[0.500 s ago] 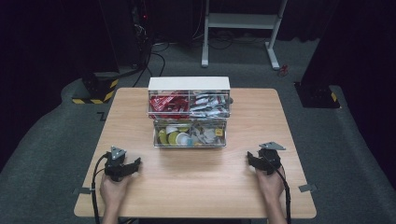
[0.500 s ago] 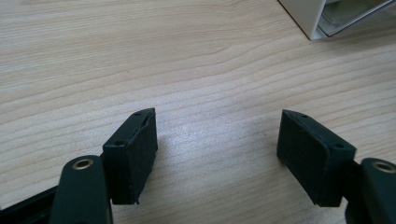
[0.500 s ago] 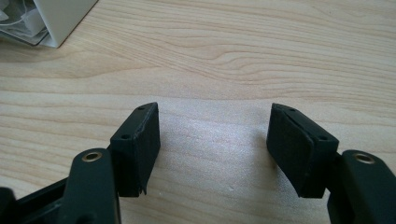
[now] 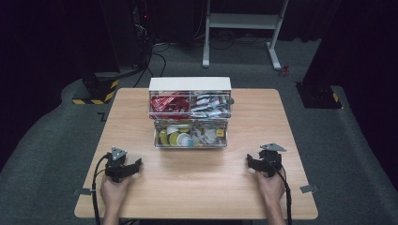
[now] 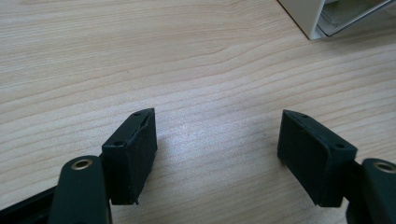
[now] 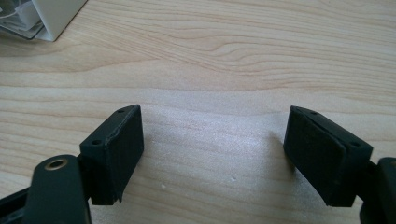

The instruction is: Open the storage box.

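Observation:
A white drawer cabinet (image 4: 190,84) stands at the table's far middle, both clear drawers pulled out. The upper drawer (image 4: 190,104) holds red packets on the left and silvery packets on the right. The lower drawer (image 4: 190,135) holds yellow and white round items and small packets. My left gripper (image 4: 136,164) rests on the wooden table (image 4: 197,183) near the front left, open, with bare wood between its jaws (image 5: 217,140). My right gripper (image 4: 248,161) rests at the front right, also open over bare wood (image 6: 212,144). A corner of the cabinet (image 5: 303,14) shows in each gripper view (image 6: 56,16).
Beyond the table is grey floor with a white metal frame (image 4: 244,28) at the back. A yellow-and-black striped base (image 4: 96,91) sits on the floor at the far left, and a dark base (image 4: 319,96) at the far right. Cables (image 4: 96,187) trail from both grippers.

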A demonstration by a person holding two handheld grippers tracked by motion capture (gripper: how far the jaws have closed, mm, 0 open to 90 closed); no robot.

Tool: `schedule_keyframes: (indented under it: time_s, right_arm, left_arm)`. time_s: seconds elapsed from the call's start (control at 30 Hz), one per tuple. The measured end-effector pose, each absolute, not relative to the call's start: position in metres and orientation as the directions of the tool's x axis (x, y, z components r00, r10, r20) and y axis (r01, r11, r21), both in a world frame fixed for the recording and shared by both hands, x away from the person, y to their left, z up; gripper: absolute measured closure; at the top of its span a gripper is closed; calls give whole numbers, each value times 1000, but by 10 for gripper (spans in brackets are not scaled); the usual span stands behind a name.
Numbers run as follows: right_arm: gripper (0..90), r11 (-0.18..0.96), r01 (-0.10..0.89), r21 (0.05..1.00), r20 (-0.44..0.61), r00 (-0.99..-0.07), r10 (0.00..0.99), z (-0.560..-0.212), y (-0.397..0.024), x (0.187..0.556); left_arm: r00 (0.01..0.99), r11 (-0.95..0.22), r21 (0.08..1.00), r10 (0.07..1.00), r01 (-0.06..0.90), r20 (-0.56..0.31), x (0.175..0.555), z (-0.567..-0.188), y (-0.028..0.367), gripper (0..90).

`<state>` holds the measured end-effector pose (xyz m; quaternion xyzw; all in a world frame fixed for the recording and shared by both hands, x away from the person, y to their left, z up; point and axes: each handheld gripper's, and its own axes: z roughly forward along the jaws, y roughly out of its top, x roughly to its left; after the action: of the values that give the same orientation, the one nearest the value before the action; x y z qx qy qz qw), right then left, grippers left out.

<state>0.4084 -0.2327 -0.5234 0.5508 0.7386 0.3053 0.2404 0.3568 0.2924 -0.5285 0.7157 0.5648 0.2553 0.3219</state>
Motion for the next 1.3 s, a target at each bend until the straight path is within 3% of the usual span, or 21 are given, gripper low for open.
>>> schedule_keyframes:
  time_s: [0.23, 0.53, 1.3]
  right_arm:
    - [225, 203, 665, 718, -19, -272, 962, -523, -231, 405]
    - [409, 201, 660, 724, -13, -278, 961, -521, -229, 399]
    - [512, 197, 572, 796, 82, -424, 902, -495, -216, 383]
  left_arm:
    - [231, -155, 749, 973, 644, 2, 357, -529, 292, 288]
    - [230, -150, 751, 973, 643, -3, 357, -529, 292, 283]
    - [233, -154, 748, 972, 645, -1, 357, -529, 292, 280]
